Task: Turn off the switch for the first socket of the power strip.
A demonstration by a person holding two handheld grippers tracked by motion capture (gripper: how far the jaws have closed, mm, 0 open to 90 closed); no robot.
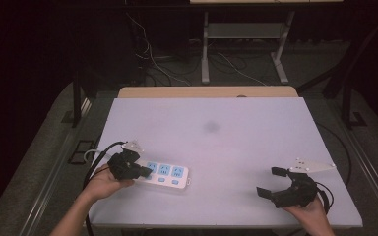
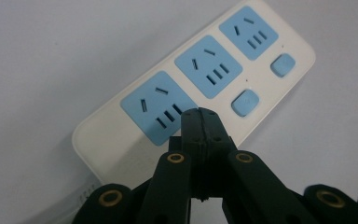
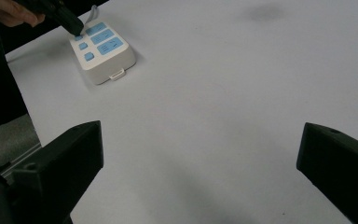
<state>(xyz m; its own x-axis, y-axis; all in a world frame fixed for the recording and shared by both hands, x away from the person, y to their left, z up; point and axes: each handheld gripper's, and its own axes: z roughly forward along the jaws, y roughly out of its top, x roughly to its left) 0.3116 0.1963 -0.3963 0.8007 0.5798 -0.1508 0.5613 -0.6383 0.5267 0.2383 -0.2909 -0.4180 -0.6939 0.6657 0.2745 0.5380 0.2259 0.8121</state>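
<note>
Fingers of our left gripper (image 2: pixel 199 116) are pressed together, tip on the power strip (image 1: pixel 165 175) beside its nearest blue switch (image 2: pixel 245 102). Our right gripper (image 1: pixel 274 182), fingers spread, waits well apart from the strip. Off-centre pressure could skid it across the bench (image 1: pixel 236 142).

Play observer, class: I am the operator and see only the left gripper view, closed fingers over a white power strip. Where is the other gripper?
Observer: The right gripper rests at the table's near right, well apart from the power strip.
Operator: Is it open or closed?
Observer: Open; its fingers stand wide apart with nothing between them.
Operator: What does my strip's far short end look like?
Observer: It carries a small white tab, seen in the right gripper view.
</note>
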